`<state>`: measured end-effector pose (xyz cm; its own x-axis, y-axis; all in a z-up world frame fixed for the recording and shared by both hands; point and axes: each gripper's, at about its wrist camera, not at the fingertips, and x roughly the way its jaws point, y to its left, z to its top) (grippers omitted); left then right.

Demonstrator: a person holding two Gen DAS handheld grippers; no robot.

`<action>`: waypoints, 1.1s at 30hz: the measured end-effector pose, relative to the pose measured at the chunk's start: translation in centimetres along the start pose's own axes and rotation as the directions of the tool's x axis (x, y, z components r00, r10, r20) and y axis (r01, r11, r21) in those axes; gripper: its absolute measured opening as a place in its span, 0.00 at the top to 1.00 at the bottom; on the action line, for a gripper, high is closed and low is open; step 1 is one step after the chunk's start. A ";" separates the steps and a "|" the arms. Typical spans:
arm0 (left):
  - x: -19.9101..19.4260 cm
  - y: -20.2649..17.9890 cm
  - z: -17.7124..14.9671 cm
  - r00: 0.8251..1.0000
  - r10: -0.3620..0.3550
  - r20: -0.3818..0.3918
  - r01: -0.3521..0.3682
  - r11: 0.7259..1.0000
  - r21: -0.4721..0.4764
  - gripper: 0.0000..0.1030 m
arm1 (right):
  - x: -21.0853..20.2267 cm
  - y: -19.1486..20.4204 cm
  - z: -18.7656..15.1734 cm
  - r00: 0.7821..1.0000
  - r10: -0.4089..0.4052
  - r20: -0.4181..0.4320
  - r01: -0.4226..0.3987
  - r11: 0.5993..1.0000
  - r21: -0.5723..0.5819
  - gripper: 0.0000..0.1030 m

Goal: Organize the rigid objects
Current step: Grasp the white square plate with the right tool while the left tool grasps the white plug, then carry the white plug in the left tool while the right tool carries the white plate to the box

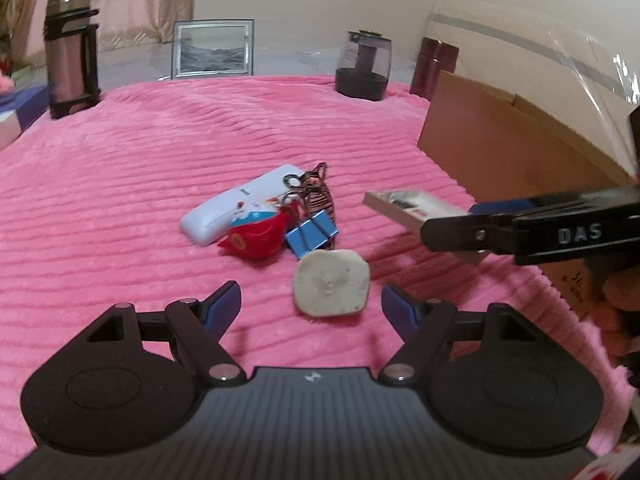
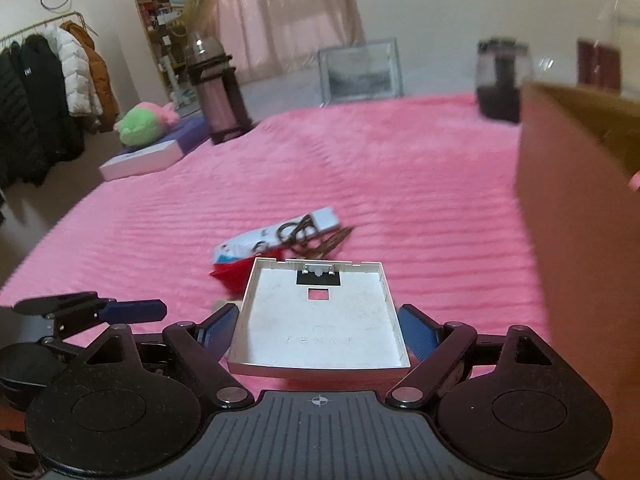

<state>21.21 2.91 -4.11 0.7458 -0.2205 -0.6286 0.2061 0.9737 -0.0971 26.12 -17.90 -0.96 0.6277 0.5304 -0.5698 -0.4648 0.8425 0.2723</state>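
Thermos (image 1: 70, 50) and frame (image 1: 212, 49) stand at the far left of the pink blanket (image 1: 120, 168). Mid-blanket lies a cluster: white case (image 1: 236, 208), red pouch (image 1: 256, 236), blue clip (image 1: 312, 234), striped charm (image 1: 320, 196), pale stone (image 1: 332, 286) nearest. Left gripper (image 1: 312, 308) hangs spread and empty, the stone just ahead of its gap. Right gripper (image 2: 316, 332) is clamped on a shallow white tray (image 2: 320, 320), lifted clear of the blanket. Cardboard box (image 2: 580, 220) sits at right. Step in hand looks like carrying the tray to the box; next, swing right over its rim and release.
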 end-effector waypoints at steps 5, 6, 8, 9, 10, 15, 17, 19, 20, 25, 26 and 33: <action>1.8 -1.0 0.1 1.000 0.013 0.002 -0.013 1.000 0.023 0.38 | -0.8 -0.3 -0.4 0.999 -0.043 0.033 0.043 0.999 0.001 0.20; 2.1 -1.1 0.1 1.000 0.014 0.000 -0.014 1.000 0.021 0.43 | -0.9 -0.3 -0.4 0.998 -0.046 0.035 0.046 0.999 -0.003 0.20; 2.7 -1.3 0.1 1.000 0.012 -0.008 -0.012 1.000 0.015 0.49 | -1.0 -0.3 -0.5 0.998 -0.048 0.039 0.048 0.999 -0.008 0.20; 2.9 -1.4 0.1 1.000 0.014 -0.008 -0.014 1.000 0.013 0.54 | -1.0 -0.3 -0.5 0.998 -0.049 0.040 0.050 0.999 -0.011 0.20; 3.0 -1.5 0.1 1.000 0.018 -0.009 -0.018 1.000 0.014 0.55 | -1.1 -0.3 -0.5 0.998 -0.049 0.041 0.050 0.999 -0.014 0.20; 3.4 -1.4 0.2 1.000 0.028 -0.012 -0.028 1.000 -0.004 0.56 | -1.1 -0.3 -0.5 0.998 -0.049 0.045 0.049 0.999 -0.017 0.20; 3.4 -1.4 0.1 1.000 0.028 -0.012 -0.028 1.000 0.002 0.56 | -1.1 -0.2 -0.6 0.998 -0.048 0.047 0.049 0.999 -0.019 0.20; 3.4 -1.3 0.1 1.000 0.028 -0.013 -0.028 1.000 -0.003 0.57 | -1.3 -0.2 -0.6 0.997 -0.051 0.051 0.052 0.999 -0.017 0.20; 3.3 -1.3 0.1 1.000 0.027 -0.012 -0.027 1.000 -0.009 0.57 | -1.4 -0.2 -0.6 0.997 -0.051 0.053 0.052 0.999 -0.015 0.20; 2.0 -0.3 0.1 1.000 -0.022 -0.010 0.021 0.993 -0.116 0.57 | -3.0 0.3 -0.6 0.995 -0.043 0.089 0.044 0.999 -0.016 0.20; 1.5 0.0 0.1 0.999 -0.035 -0.008 0.033 0.989 -0.143 0.57 | -3.5 0.4 -0.5 0.994 -0.037 0.102 0.039 0.999 -0.015 0.20; -2.6 0.6 1.0 0.992 -0.119 0.032 0.123 0.965 -0.230 0.57 | -9.1 0.6 -0.1 0.978 0.006 0.210 -0.013 1.000 0.029 0.20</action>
<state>20.07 4.01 -1.76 0.7357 -0.3363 -0.5879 0.1450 0.9261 -0.3482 20.08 -22.22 4.32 0.7417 0.5437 -0.3928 -0.4546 0.8381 0.3017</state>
